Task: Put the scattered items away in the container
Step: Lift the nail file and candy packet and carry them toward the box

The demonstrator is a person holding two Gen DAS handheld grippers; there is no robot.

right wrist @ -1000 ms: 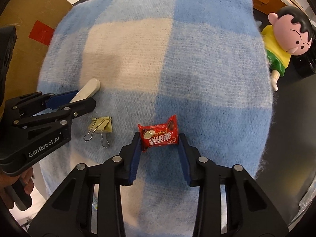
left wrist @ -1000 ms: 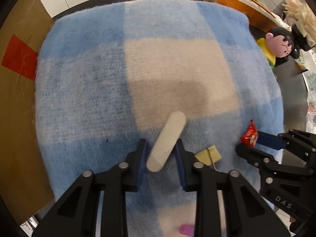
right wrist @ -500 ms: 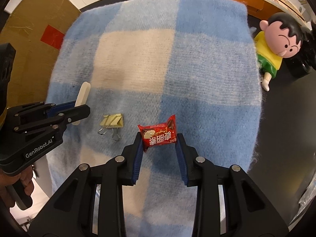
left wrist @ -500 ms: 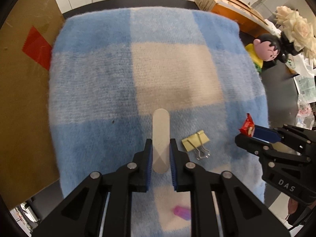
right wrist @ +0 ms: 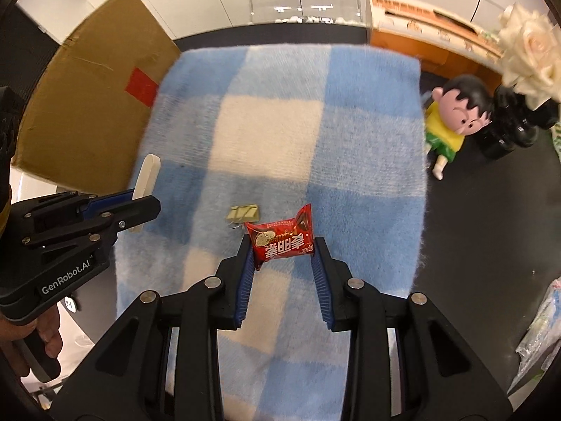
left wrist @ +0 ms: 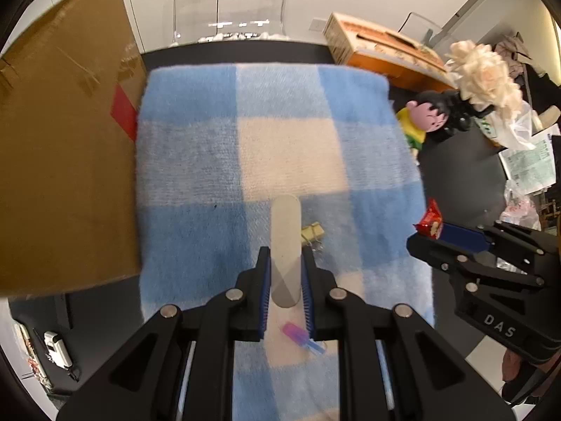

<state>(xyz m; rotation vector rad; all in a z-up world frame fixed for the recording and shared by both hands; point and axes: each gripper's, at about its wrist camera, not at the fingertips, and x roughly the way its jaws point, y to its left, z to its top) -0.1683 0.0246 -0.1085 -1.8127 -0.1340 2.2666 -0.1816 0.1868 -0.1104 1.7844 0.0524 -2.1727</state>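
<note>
My left gripper (left wrist: 285, 263) is shut on a flat cream-white stick (left wrist: 285, 235) and holds it above the blue and cream checked blanket (left wrist: 196, 161). In the right wrist view the same stick (right wrist: 146, 179) pokes out of the left gripper (right wrist: 140, 207). My right gripper (right wrist: 282, 249) is shut on a red snack packet (right wrist: 280, 242), also lifted off the blanket (right wrist: 368, 161); the packet (left wrist: 430, 220) shows at the right gripper's tip (left wrist: 426, 235) in the left wrist view. A yellow binder clip (right wrist: 243, 213) lies on the blanket, as does a small pink and blue item (left wrist: 301, 337).
A large cardboard box (left wrist: 66, 161) stands along the blanket's left edge. On the dark table to the right are a cartoon doll (right wrist: 452, 119), a black vase with cream flowers (right wrist: 519, 70) and papers (left wrist: 529, 165). An orange box (left wrist: 382, 44) sits at the back.
Both grippers rose from the blanket with the stick and the snack packet held. The left jaws shut on the stick, which turned straight. The binder clip stayed on the blanket.
</note>
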